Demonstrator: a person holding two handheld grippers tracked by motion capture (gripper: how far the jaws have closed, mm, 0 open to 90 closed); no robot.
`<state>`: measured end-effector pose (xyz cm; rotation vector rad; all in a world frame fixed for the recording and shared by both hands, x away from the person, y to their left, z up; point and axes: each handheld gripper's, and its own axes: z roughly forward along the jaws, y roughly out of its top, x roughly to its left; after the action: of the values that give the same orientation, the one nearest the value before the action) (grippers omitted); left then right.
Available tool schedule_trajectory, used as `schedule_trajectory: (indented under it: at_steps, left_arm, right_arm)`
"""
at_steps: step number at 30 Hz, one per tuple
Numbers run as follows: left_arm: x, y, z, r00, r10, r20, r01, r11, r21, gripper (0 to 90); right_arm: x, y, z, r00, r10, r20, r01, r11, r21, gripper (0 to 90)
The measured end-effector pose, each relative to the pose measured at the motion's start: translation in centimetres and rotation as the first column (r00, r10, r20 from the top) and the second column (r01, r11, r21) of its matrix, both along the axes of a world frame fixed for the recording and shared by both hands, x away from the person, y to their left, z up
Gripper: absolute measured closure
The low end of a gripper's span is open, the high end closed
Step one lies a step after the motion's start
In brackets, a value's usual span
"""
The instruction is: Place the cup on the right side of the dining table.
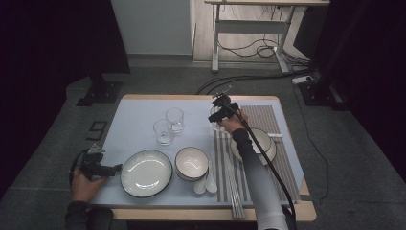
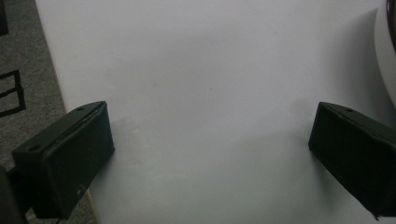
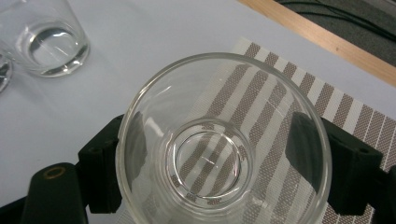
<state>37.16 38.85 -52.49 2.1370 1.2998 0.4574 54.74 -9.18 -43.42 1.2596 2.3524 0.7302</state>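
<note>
My right gripper (image 1: 218,114) is at the far middle of the table, shut on a clear drinking glass (image 1: 215,119). In the right gripper view the glass (image 3: 205,161) is seen from above, with a black jaw pressed to each side of it by my right gripper (image 3: 217,158). It hangs over the near-left corner of a striped placemat (image 3: 299,93). My left gripper (image 1: 116,168) rests at the table's front left edge, just left of a white plate (image 1: 146,172). In the left gripper view my left gripper (image 2: 210,149) stands open over bare tabletop, nothing between its jaws.
Two more clear glasses (image 1: 174,119) (image 1: 163,131) stand left of the held one. A white bowl (image 1: 191,163) and a spoon (image 1: 206,182) sit front centre. Another white dish (image 1: 270,143) lies on the placemat (image 1: 268,117) under my right forearm. Chopsticks (image 1: 234,191) lie near the front edge.
</note>
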Motion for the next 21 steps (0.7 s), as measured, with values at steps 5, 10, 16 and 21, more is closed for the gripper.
schedule_trajectory:
  at_steps: [5,10,16,21]
  left_arm:
    - [0.0,0.0,0.0,1.0,-0.001,0.0,0.001,1.0,0.001,0.0]
    - [0.0,0.0,0.0,1.0,-0.001,0.0,0.001,1.0,0.001,0.0]
    - [0.0,0.0,0.0,1.0,-0.001,0.0,0.001,1.0,0.001,0.0]
    - [0.0,0.0,0.0,1.0,-0.001,0.0,0.001,1.0,0.001,0.0]
  right_arm:
    - [0.3,-0.3,-0.8,0.9998,-0.013,-0.015,0.013,1.0,0.006,17.7]
    - [0.3,-0.3,-1.1,0.9996,-0.018,-0.02,0.018,1.0,0.005,17.6]
    - [0.4,-0.2,-1.7,0.9992,-0.026,-0.03,0.026,1.0,-0.001,17.5]
    - [0.5,0.0,-2.0,0.9992,-0.021,-0.034,0.021,1.0,-0.002,17.5]
